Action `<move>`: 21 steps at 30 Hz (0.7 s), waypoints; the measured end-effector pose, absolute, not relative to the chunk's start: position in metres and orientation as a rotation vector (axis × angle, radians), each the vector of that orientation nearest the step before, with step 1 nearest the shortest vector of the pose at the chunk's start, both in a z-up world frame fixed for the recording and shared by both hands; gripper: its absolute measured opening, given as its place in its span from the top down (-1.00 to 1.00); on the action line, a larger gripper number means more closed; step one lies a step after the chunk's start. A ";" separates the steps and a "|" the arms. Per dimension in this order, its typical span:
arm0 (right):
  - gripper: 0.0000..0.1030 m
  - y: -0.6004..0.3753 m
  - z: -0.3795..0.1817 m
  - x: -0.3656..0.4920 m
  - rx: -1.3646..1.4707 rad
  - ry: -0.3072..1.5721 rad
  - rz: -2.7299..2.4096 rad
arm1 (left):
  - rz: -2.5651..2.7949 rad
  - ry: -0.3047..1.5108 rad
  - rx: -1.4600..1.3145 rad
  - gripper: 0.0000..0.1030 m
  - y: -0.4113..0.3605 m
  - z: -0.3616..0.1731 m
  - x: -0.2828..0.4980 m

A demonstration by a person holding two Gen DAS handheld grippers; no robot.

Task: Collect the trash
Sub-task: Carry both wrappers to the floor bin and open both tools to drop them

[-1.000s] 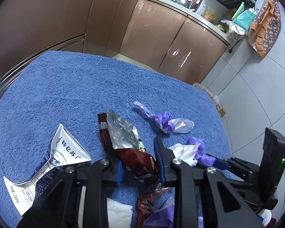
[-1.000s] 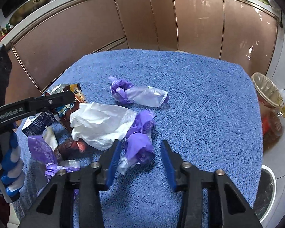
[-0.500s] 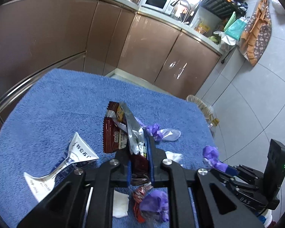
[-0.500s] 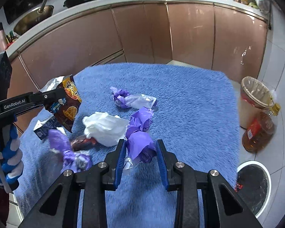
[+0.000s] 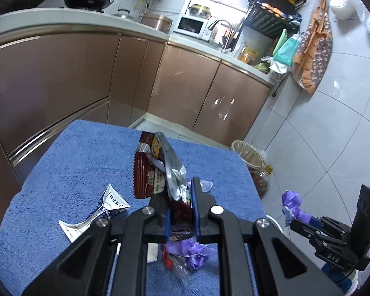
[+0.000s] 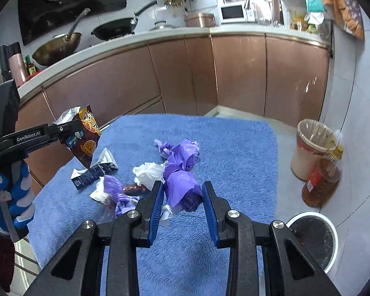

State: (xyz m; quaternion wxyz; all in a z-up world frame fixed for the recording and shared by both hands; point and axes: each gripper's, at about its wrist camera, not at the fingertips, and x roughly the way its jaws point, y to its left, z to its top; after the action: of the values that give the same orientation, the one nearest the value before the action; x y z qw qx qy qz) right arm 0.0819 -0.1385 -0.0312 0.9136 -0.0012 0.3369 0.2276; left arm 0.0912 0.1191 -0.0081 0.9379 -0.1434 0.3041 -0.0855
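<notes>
The left gripper (image 5: 180, 204) is clamped on a crinkled brown-and-silver foil snack wrapper (image 5: 157, 170), lifted clear of the fuzzy blue towel-covered table (image 6: 234, 148). The right gripper (image 6: 182, 197) pinches a crumpled purple plastic bag (image 6: 182, 180) — more litter lies at ten o'clock. Copper-brown kitchen cabinets (image 6: 234, 74) stand beyond.

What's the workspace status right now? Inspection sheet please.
Surface: blue towel-covered table, bare at the far end.
Job's things: brown snack wrapper lifted by left gripper; purple bag lifted by right gripper. On the towel: flattened milk carton, white tissue, purple wrapper wads.
Clutter: oil bottle on the floor.
Grippers: both closed on their items.
Cables: nothing seen.
Surroundings: white bin and lined wastebasket on the floor to the right; brown kitchen cabinets.
</notes>
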 end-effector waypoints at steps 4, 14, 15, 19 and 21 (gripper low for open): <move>0.42 -0.145 -0.018 0.063 0.002 0.650 0.466 | -0.192 0.588 -0.271 0.76 0.110 0.010 0.072; 0.42 -0.198 0.009 0.023 0.062 0.561 0.377 | -0.346 0.564 -0.194 0.76 0.032 0.039 0.063; 0.42 -0.209 0.010 0.020 0.071 0.553 0.349 | -0.371 0.569 -0.185 0.76 0.018 0.039 0.067; 0.41 -0.245 0.008 0.013 0.091 0.548 0.254 | -0.471 0.614 -0.155 0.76 -0.039 0.031 0.085; 0.41 -0.264 0.004 0.011 0.100 0.554 0.198 | -0.519 0.646 -0.133 0.76 -0.072 0.024 0.094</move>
State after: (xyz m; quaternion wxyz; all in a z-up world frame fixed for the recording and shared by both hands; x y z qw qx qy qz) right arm 0.0114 -0.2639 0.0036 0.9558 0.0492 0.2730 0.0974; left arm 0.0940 -0.0721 0.0237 0.9133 -0.0644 0.3134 -0.2520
